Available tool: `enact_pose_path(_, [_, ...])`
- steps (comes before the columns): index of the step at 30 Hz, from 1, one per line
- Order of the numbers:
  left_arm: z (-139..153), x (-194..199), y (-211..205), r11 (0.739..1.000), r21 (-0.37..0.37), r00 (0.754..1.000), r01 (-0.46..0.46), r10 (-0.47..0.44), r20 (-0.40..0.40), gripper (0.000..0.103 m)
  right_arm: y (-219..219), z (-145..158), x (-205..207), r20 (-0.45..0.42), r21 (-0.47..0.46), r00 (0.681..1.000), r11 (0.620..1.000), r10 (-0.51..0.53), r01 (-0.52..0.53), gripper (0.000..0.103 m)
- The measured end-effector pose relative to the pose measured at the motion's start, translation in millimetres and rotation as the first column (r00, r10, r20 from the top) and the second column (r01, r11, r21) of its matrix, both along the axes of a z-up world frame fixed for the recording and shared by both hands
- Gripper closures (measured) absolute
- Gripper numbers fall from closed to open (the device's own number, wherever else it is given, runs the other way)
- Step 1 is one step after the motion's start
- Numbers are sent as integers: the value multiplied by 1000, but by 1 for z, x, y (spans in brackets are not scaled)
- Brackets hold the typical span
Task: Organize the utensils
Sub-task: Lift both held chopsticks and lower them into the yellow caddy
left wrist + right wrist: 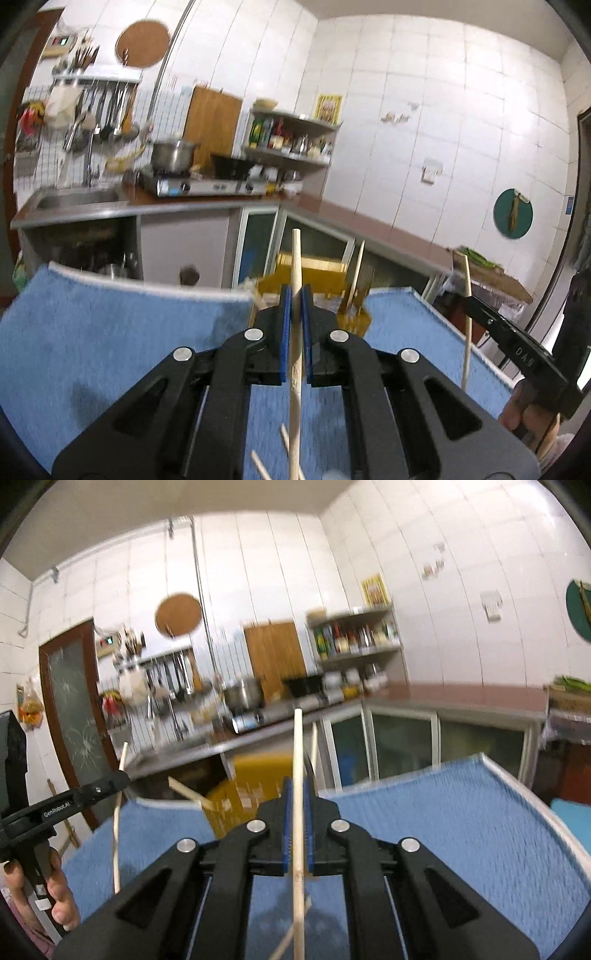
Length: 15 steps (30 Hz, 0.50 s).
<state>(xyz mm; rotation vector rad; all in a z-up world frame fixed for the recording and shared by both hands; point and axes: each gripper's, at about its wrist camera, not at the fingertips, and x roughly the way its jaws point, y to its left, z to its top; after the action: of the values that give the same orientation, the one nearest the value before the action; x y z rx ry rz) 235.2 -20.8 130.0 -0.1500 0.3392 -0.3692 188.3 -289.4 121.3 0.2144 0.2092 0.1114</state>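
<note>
My left gripper [294,295] is shut on a wooden chopstick [296,266] that stands nearly upright between its blue pads, held above a blue towel [110,339]. My right gripper [297,786] is shut on a second wooden chopstick [298,753], also upright. Each gripper shows in the other's view: the right one [466,299] at the right edge with its chopstick [467,332], the left one [120,775] at the left with its chopstick [117,834]. A yellow utensil holder [310,284] stands at the towel's far edge, with a stick and a fork in it. More chopsticks [284,439] lie on the towel below.
The towel covers a table [461,812] in a kitchen. Behind it runs an L-shaped counter [351,214] with a sink [74,199], a stove with a pot [173,155] and a spice shelf [291,136]. A loose chopstick [188,794] leans beside the holder [251,786].
</note>
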Motion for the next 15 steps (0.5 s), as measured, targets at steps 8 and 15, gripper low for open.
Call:
enact_pose_path(8, [52,33,-26,1000,-19,977,6,-2,215,99,2,45,47,165,87,986,996,18,-33,97])
enact_pose_path(15, [57,90,-45,999,-46,951,14,1,308,99,17,54,86,287,85,958,996,-10,-15,97])
